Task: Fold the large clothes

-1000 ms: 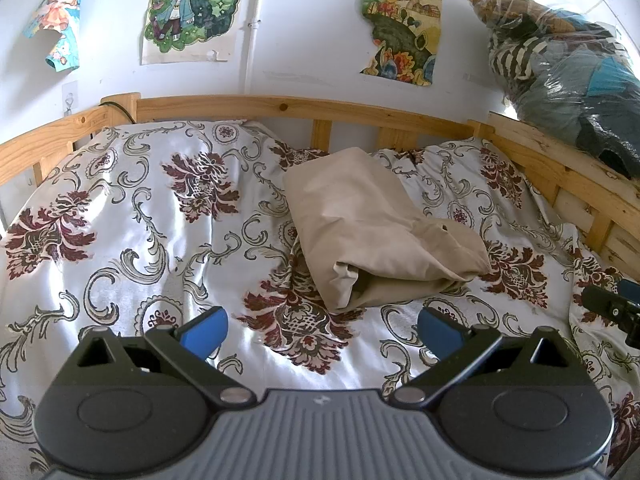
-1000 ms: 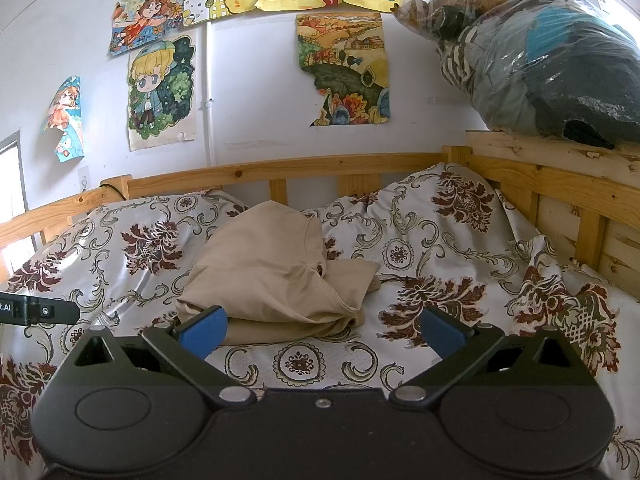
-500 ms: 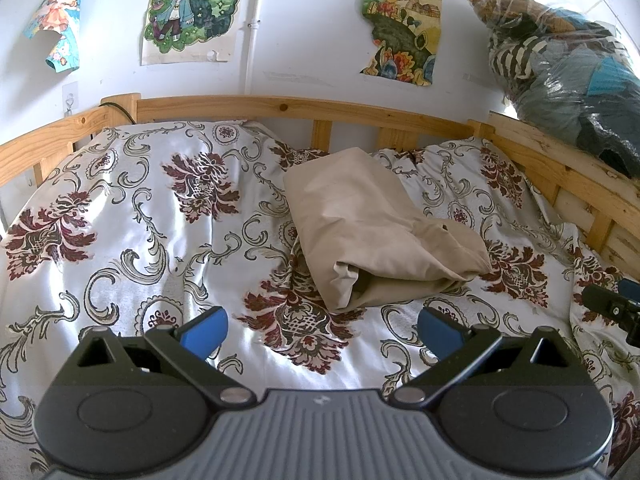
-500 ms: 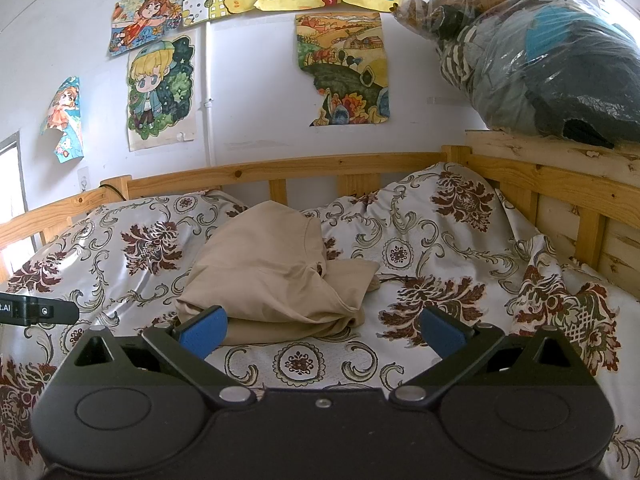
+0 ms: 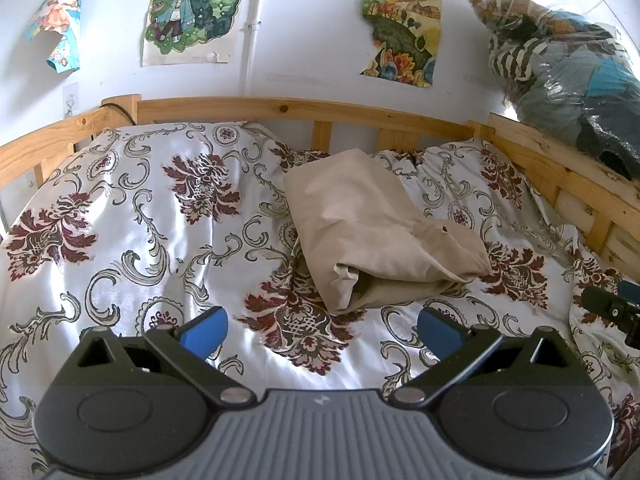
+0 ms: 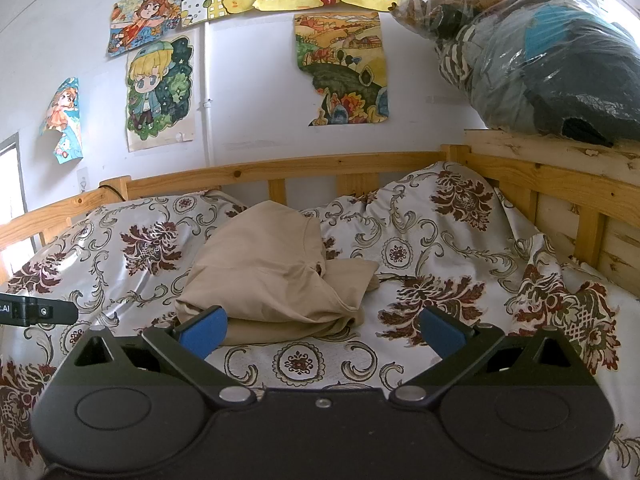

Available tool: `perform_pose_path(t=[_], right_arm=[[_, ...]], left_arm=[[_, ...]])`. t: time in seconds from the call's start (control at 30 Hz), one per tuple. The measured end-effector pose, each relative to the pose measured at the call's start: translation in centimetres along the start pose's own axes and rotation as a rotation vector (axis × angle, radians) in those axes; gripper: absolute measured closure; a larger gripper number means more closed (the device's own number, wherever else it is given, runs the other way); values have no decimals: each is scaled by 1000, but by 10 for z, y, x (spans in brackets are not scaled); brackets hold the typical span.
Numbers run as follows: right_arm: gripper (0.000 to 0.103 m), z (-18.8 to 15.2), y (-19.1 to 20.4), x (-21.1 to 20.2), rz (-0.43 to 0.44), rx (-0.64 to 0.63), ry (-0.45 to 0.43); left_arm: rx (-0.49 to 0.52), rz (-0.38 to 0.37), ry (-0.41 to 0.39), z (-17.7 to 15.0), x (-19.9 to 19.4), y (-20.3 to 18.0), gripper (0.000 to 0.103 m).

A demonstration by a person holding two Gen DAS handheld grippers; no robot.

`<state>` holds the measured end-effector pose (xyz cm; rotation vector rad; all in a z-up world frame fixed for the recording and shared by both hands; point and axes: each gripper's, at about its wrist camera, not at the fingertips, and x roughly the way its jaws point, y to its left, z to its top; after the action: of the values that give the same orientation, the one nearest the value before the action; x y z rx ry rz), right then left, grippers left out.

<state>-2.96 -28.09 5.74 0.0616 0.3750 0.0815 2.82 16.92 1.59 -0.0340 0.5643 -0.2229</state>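
Both grippers, the left gripper (image 5: 320, 332) and the right gripper (image 6: 322, 332), hang low over the near part of the bed with their blue pads spread wide and nothing between them, clear of the cloth. Under them the flowered bedspread (image 5: 132, 220) covers the mattress inside a wooden bed rail (image 5: 280, 110), with drawings taped on the wall behind and a clear bag of clothes (image 6: 532, 52) sitting on the rail at the right. On the bedspread, about mid-bed and ahead of both grippers, lies the beige garment (image 5: 372, 228), already doubled over into a thick bundle. In the left view its long axis runs from the far rail down toward the near right, with the loose open ends facing the grippers and a narrower flap (image 5: 460, 252) reaching off to the right. The fold looks well along but untidy. The likely trouble from here is a pinch that takes only the top layer at the open end, so the bundle peels apart when lifted; a grab that goes too deep could also catch the rumpled bedspread and drag it up with the garment. The small dark button (image 5: 445, 229) near the flap marks where the layers bunch.
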Motion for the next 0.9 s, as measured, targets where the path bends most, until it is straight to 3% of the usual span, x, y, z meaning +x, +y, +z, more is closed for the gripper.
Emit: perform_pose_path(t=[0.9], right_arm=[[1,-3,-2,1,-9,11,3]], left_arm=[[-4,-15,15,-2,0,-2,1]])
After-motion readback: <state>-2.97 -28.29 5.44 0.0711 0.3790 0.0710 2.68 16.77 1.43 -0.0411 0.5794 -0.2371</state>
